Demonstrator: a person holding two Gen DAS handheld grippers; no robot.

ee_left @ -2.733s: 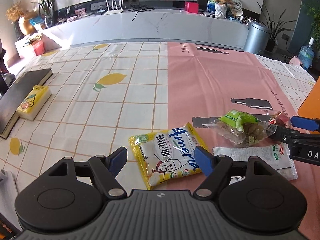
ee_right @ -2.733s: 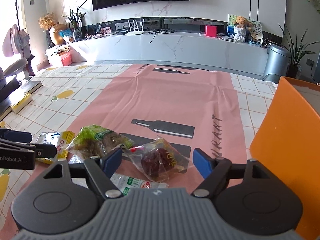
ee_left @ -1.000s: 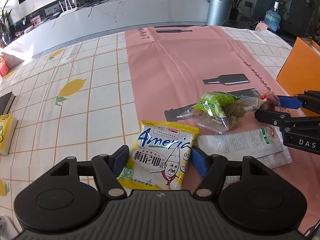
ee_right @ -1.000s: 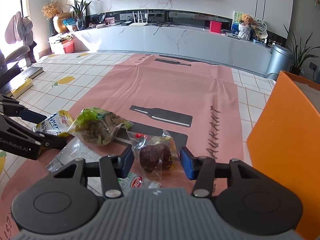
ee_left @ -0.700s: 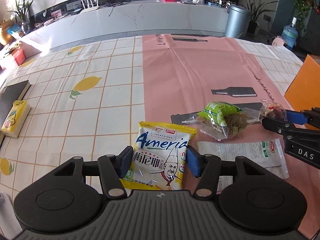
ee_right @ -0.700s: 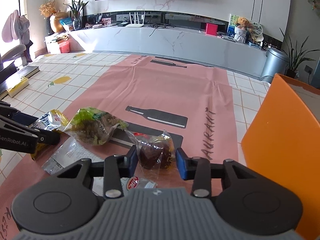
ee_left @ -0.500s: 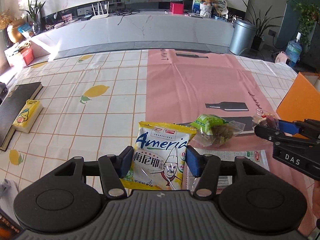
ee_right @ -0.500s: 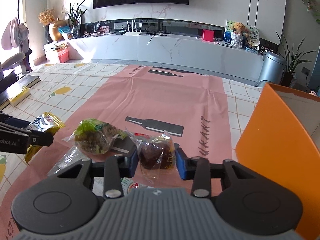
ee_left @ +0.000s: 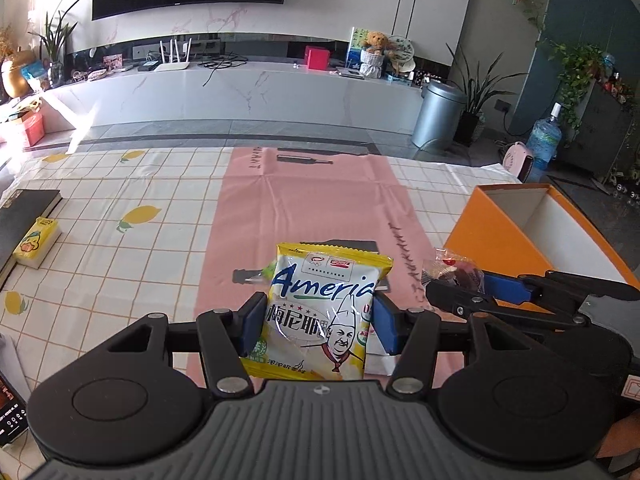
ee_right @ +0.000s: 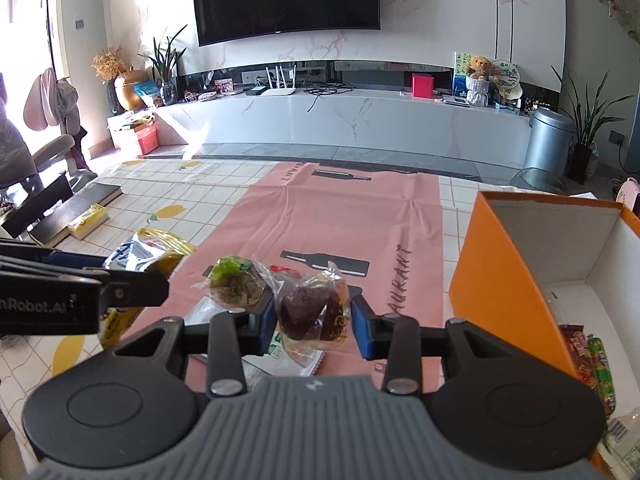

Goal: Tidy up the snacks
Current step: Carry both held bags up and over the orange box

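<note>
My left gripper [ee_left: 316, 322] is shut on a yellow snack packet [ee_left: 320, 308] printed "Ameria" and holds it above the table. My right gripper [ee_right: 314, 320] is shut on a clear bag of dark red fruit [ee_right: 312, 310], also lifted; it shows in the left wrist view [ee_left: 452, 270] too. A green-topped bag of dried snacks [ee_right: 236, 284] and a flat white packet [ee_right: 208, 310] lie on the pink cloth below. An open orange box [ee_right: 504, 276] stands on the right with several snack packets [ee_right: 588, 356] inside.
A black book [ee_left: 24, 216] and a yellow-white pack [ee_left: 36, 242] lie at the table's left edge. The pink runner [ee_left: 312, 200] covers the middle of the lemon-print tablecloth. A phone [ee_left: 10, 412] sits at the near left corner.
Both grippers closed on their packets and rose off the table. The yellow packet and the red fruit bag now hang in the air, and the orange box's inside has come into view.
</note>
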